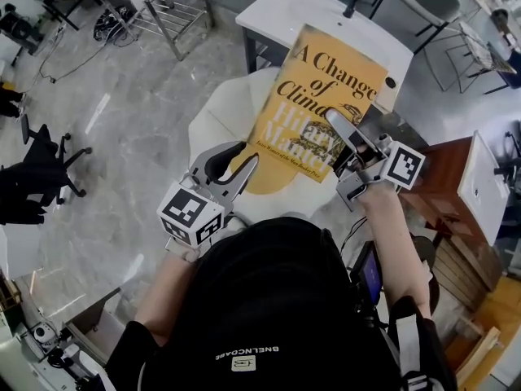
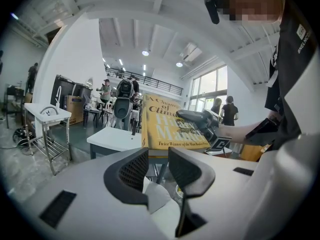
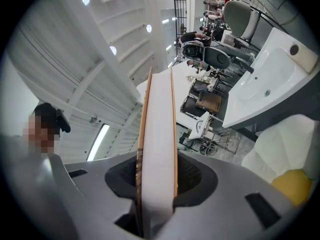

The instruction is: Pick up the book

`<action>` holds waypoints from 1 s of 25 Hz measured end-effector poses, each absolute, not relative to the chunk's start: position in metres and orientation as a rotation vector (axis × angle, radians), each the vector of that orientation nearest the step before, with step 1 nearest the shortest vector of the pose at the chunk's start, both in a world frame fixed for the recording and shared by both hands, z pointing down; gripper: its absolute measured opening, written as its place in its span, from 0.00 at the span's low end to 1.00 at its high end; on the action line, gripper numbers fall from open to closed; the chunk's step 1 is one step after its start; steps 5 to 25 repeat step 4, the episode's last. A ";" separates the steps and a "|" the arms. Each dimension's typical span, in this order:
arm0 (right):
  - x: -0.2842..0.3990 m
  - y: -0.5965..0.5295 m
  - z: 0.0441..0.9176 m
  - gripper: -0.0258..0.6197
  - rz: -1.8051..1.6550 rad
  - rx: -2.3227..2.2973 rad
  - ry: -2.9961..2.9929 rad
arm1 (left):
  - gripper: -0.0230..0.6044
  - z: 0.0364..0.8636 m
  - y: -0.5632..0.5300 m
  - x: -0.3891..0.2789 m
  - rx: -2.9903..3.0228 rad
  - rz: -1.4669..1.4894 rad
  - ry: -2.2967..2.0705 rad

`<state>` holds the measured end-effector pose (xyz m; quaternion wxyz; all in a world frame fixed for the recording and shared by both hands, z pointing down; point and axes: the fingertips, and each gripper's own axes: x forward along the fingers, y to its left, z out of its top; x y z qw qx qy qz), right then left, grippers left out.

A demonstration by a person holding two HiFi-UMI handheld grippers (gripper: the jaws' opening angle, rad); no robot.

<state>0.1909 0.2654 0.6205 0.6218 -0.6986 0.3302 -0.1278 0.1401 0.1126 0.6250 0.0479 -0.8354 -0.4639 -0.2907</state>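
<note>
We read book (image 1: 305,112) cover, head view: "A Change of Clima…", last letters not visible. Below, big pale letters: "Hilary", then "Mant…", partly hidden. Left gripper view gives us small line at cover foot: "Twice Winner of the Man Booker Prize". On person's black top (image 1: 269,300), white print, upside down, roughly "BNELNCOAE"; reading unsure.
</note>
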 end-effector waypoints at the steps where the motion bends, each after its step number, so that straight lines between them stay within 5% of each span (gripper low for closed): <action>1: 0.191 0.265 0.621 0.29 -0.293 -1.607 0.760 | 0.22 0.625 0.112 0.140 -2.546 -0.886 -1.414; 25: 0.197 0.266 0.620 0.29 -0.290 -1.614 0.763 | 0.22 0.624 0.110 0.145 -2.546 -0.883 -1.412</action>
